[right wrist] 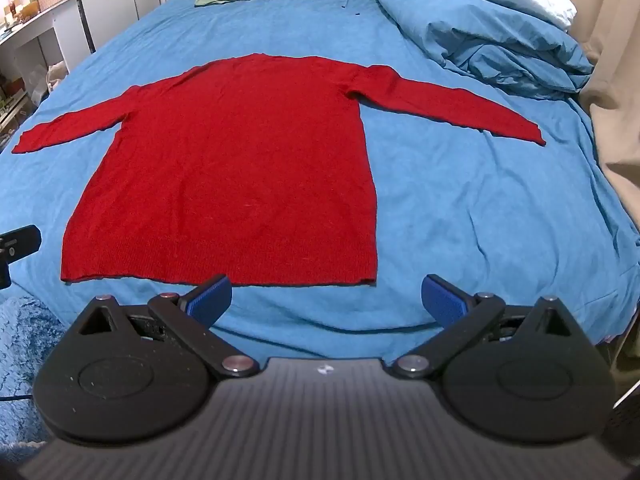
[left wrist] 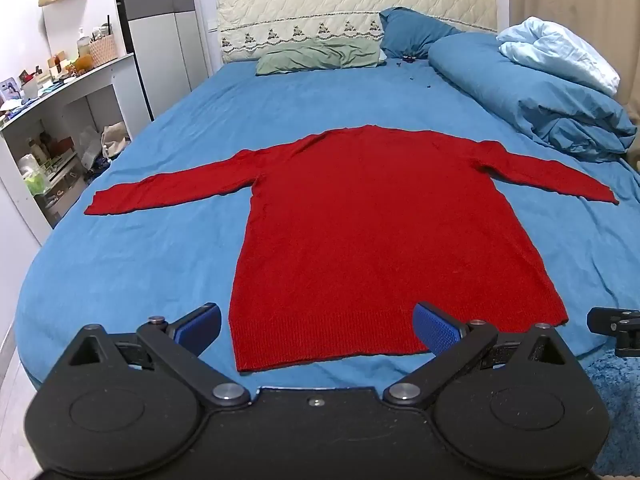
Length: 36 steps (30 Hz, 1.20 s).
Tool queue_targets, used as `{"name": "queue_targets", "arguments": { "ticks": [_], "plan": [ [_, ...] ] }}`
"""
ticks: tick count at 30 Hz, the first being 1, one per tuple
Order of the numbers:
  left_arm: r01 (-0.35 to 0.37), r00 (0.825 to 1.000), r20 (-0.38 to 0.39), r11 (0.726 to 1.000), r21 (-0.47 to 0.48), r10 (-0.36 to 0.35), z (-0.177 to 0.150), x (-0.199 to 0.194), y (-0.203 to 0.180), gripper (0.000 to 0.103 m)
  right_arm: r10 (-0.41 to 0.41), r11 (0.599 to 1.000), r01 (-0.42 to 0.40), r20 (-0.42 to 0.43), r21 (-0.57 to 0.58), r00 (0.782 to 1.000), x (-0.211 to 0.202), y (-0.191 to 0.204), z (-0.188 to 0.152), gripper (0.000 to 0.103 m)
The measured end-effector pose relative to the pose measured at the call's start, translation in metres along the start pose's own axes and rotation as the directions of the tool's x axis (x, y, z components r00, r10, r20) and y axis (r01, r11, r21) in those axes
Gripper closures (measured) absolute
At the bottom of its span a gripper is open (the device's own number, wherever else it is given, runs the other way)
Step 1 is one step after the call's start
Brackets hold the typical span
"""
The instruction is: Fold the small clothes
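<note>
A red long-sleeved sweater [left wrist: 368, 216] lies flat on the blue bed sheet [left wrist: 160, 248], hem towards me, both sleeves spread out to the sides. It also shows in the right wrist view [right wrist: 240, 168]. My left gripper [left wrist: 318, 326] is open and empty, hovering at the near edge of the hem. My right gripper [right wrist: 326, 296] is open and empty, just short of the hem's right corner. The right gripper's tip shows at the right edge of the left wrist view [left wrist: 614, 326].
A bunched blue duvet [left wrist: 532, 92] with a pale blue blanket lies at the bed's far right. A green pillow [left wrist: 320, 58] lies by the headboard. A white shelf unit [left wrist: 60, 128] with clutter stands left of the bed. A blue rug [right wrist: 20, 340] lies below the bed edge.
</note>
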<state>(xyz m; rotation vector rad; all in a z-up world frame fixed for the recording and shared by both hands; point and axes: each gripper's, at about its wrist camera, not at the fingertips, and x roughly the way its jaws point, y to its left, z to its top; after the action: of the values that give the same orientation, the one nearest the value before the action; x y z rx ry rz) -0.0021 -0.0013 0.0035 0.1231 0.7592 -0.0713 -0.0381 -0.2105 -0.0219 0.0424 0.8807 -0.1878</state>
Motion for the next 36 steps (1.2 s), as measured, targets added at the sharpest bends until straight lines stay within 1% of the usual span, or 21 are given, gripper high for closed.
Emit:
{"name": "queue_targets", "arguments": {
  "ticks": [36],
  "plan": [
    [-0.009, 1.0, 0.005, 1.0, -0.006, 0.009, -0.0006, -0.0004, 0.0011, 0.0, -0.006, 1.0, 0.006, 0.0, -0.011, 1.0, 0.0005, -0.0006, 0.0007, 0.0]
  ]
}}
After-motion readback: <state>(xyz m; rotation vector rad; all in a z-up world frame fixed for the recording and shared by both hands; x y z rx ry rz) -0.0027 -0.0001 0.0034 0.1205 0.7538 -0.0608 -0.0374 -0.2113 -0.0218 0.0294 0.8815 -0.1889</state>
